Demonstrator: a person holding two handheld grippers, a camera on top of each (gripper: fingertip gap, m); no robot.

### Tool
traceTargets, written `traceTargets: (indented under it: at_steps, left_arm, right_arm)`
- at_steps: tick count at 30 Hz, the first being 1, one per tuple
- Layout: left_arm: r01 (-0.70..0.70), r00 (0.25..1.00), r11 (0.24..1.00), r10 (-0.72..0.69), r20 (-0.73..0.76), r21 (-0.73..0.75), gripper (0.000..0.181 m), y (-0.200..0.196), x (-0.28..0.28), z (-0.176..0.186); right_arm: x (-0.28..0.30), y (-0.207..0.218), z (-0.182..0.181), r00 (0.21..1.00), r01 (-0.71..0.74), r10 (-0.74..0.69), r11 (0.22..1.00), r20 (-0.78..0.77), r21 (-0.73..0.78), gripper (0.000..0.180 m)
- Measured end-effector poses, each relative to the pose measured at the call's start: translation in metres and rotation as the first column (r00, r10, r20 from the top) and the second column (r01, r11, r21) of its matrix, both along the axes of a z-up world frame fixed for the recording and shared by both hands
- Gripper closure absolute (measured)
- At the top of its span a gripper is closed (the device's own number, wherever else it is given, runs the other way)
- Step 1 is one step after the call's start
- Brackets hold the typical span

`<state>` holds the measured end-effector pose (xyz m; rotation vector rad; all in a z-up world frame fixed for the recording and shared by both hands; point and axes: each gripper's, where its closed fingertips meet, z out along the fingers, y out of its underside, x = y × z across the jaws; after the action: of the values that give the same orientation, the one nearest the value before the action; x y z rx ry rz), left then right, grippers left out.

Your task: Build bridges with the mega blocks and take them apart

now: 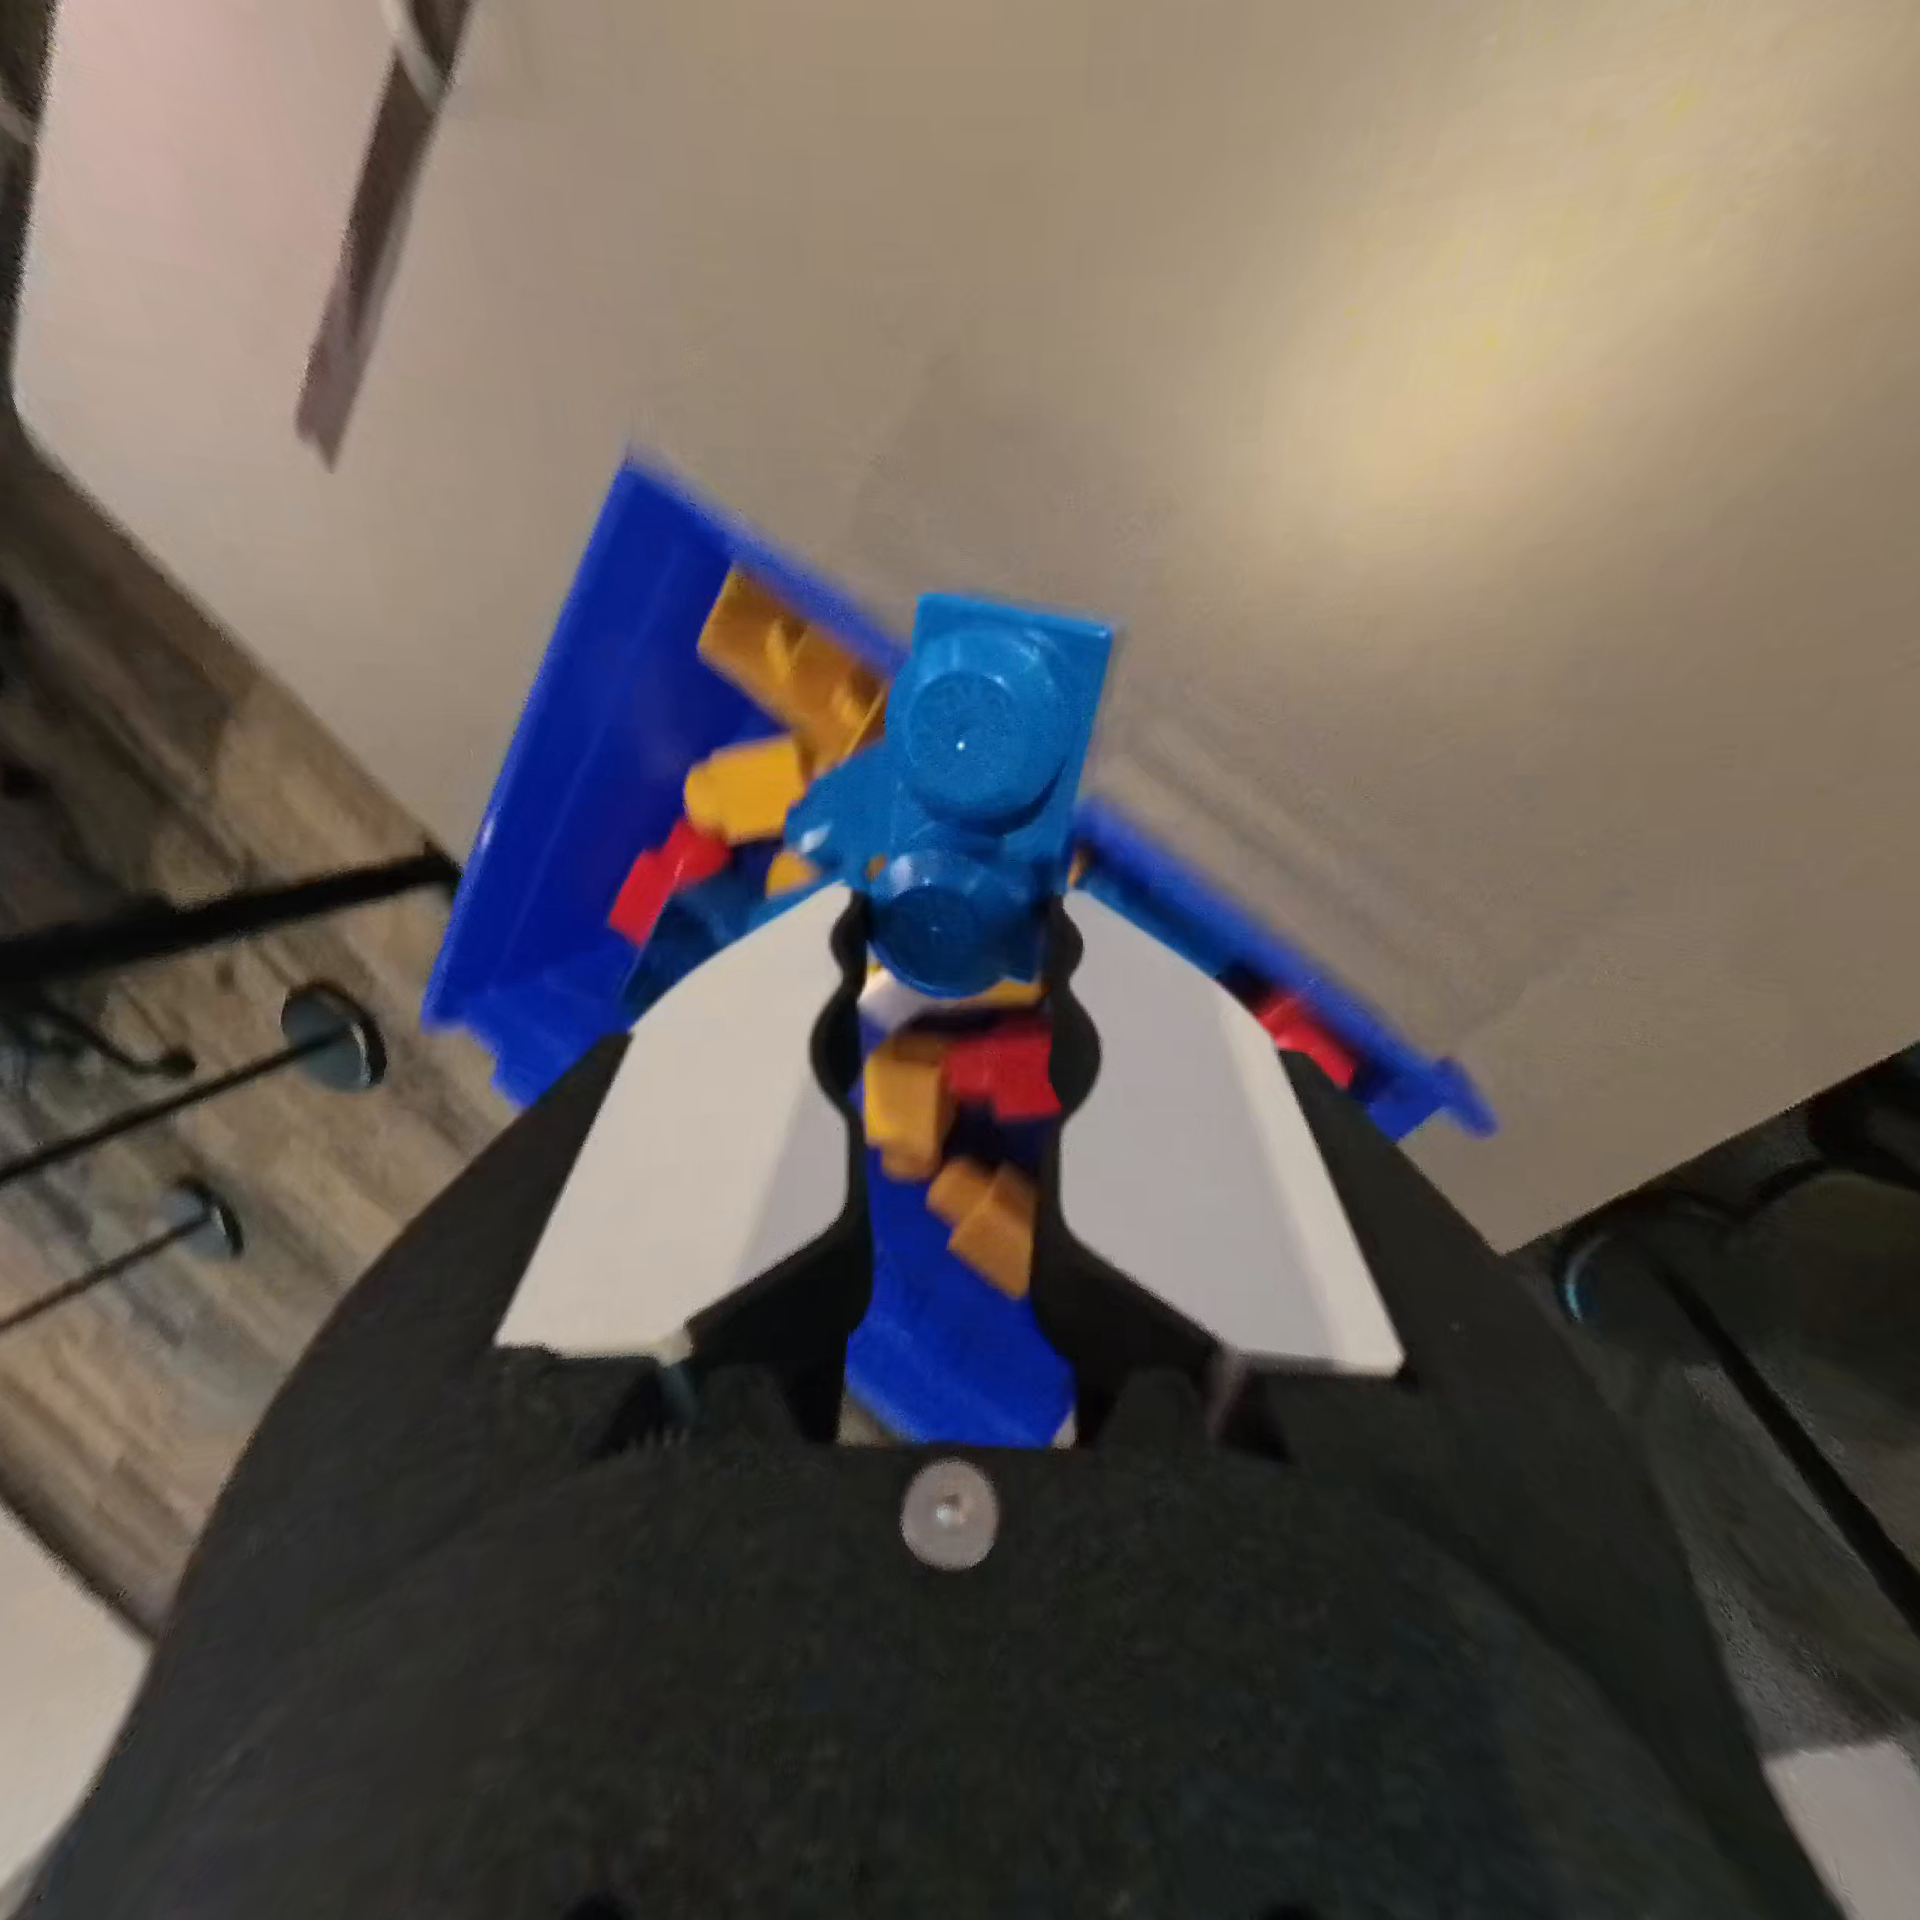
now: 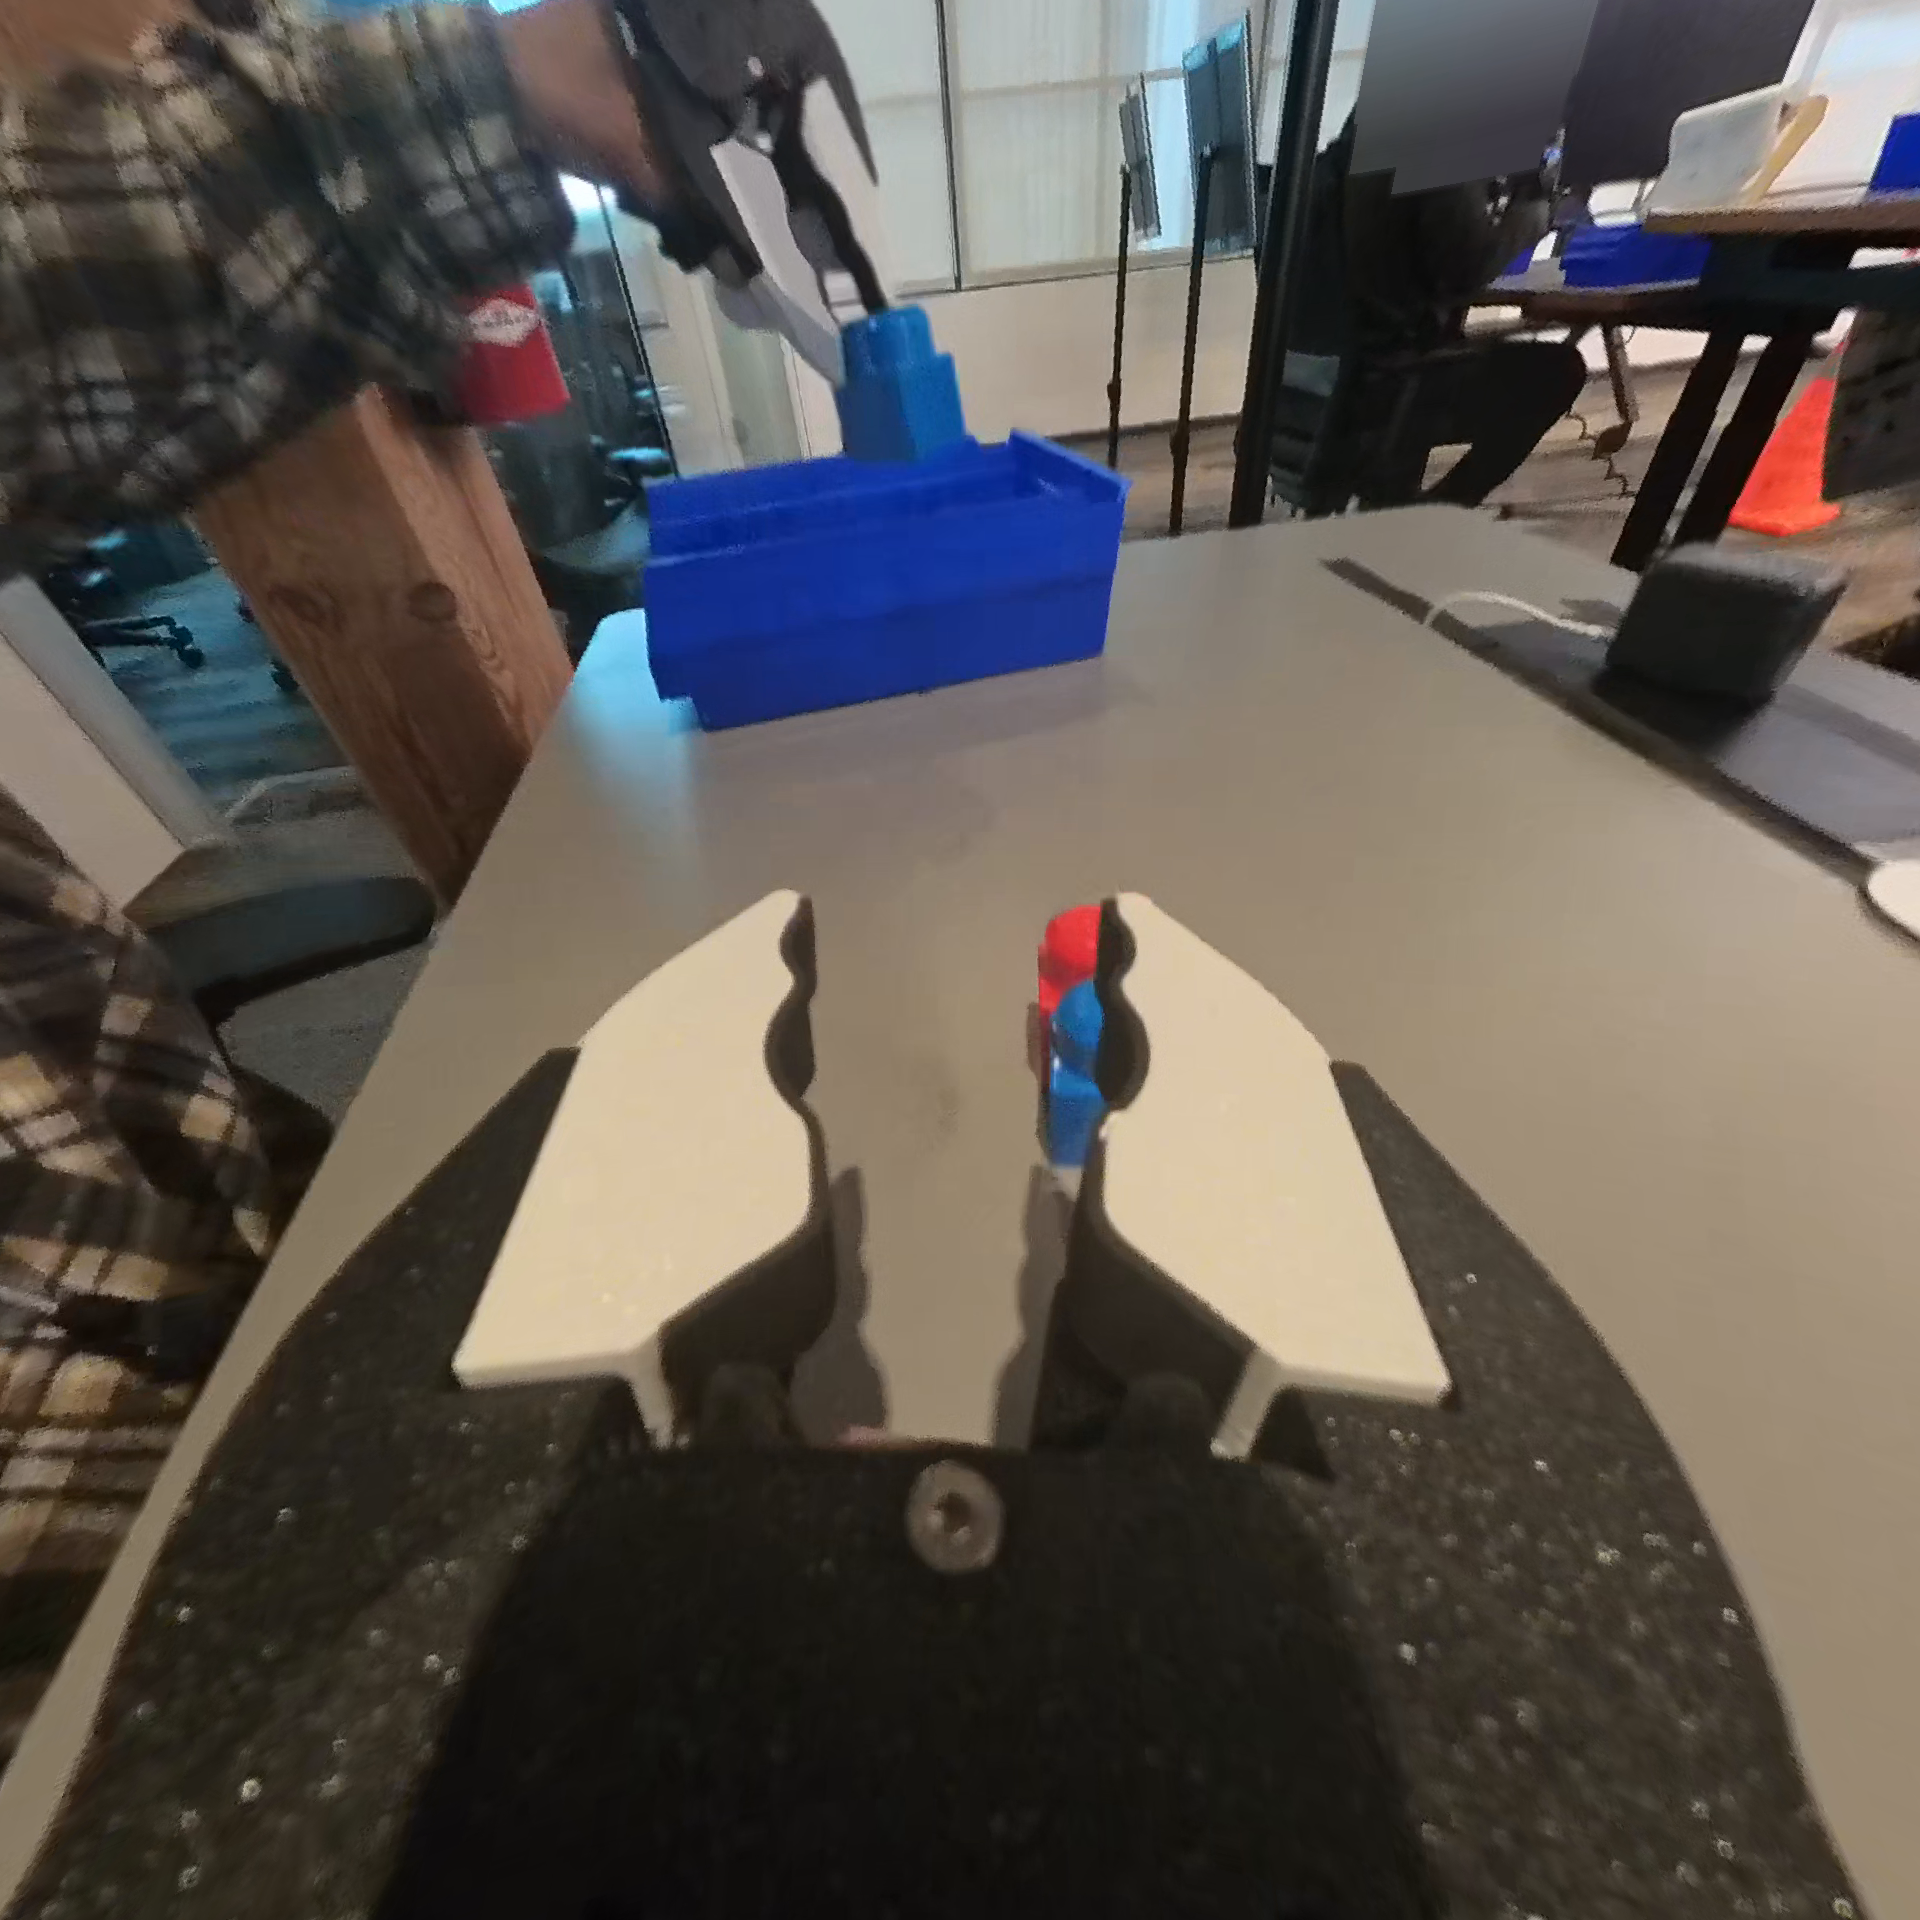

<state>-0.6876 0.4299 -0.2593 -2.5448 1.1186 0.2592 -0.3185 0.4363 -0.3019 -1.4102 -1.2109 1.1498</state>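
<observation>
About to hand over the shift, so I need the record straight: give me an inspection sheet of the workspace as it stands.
Surface: grey table, mostly bare.
Job's things: blue bin near the far left corner, holding loose yellow blocks and red blocks; blue block held above the bin; small red and blue stack standing on the table.
Clutter: dark box at the right edge.
Grippers: left hand-held gripper shut on the blue block; right hand-held gripper open, the stack beside its right finger.
Cables: white cable by the dark box.
Surroundings: office desks, orange cone, wooden post.
</observation>
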Motion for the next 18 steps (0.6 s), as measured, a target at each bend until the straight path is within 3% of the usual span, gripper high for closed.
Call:
traceTargets:
  at_steps: [1, 10, 18]
  left_arm:
    - [0.04, 0.999, 0.999, -0.041, 0.021, 0.014, 0.148, 0.006, 0.024, 0.002]
    - [0.378, 0.914, 0.924, -0.382, 0.138, 0.055, 0.152, 0.03, 0.222, -0.024]
    - [0.484, 0.853, 0.874, -0.482, 0.202, 0.043, 0.152, 0.025, 0.284, -0.037]
  right_arm:
    - [-0.004, 0.0, 0.009, 1.0, -0.006, 0.006, 1.0, -0.005, 0.012, 0.128]
    - [-0.05, 0.006, 0.046, 0.998, -0.061, 0.057, 0.991, 0.042, 0.119, 0.129]
    - [-0.064, 0.017, 0.032, 0.986, -0.145, 0.134, 0.984, 0.103, 0.101, 0.132]
